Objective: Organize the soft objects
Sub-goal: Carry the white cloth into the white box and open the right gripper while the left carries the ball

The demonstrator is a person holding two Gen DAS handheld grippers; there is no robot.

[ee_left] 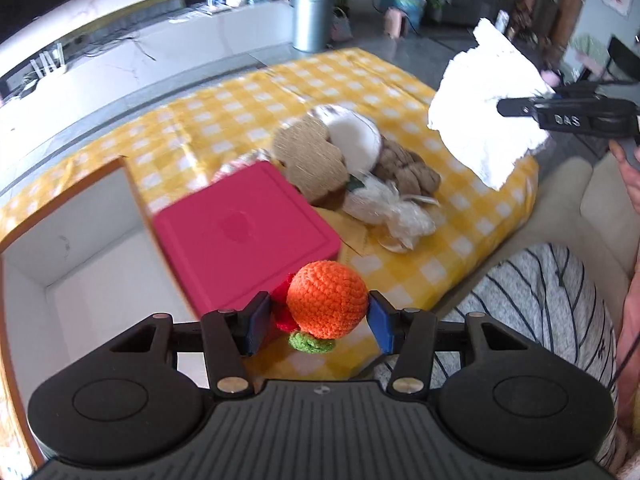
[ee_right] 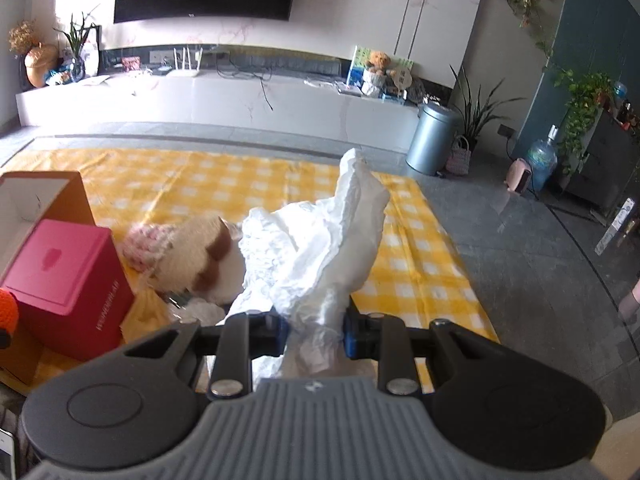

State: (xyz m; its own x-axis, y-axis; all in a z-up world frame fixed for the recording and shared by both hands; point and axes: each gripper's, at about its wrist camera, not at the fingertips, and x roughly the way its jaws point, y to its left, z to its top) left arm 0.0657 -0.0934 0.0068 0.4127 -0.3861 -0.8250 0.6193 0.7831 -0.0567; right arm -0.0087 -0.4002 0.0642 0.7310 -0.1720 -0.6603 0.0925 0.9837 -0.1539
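My left gripper [ee_left: 318, 322] is shut on an orange crocheted ball [ee_left: 327, 299] with red and green parts, held above the near edge of the yellow checked cloth [ee_left: 224, 116]. My right gripper [ee_right: 314, 330] is shut on a crumpled white cloth [ee_right: 320, 248], held in the air; it also shows in the left wrist view [ee_left: 484, 108]. A pile of soft toys [ee_left: 344, 160], beige, brown and white, lies in the middle of the cloth. It shows in the right wrist view [ee_right: 188, 252] too, behind the white cloth.
A pink box [ee_left: 240, 232] stands next to an open cardboard box [ee_left: 80, 256] with a white inside, at the left. A striped cushion [ee_left: 540, 304] lies at the right. A silver bin [ee_right: 432, 140] stands on the floor beyond the cloth.
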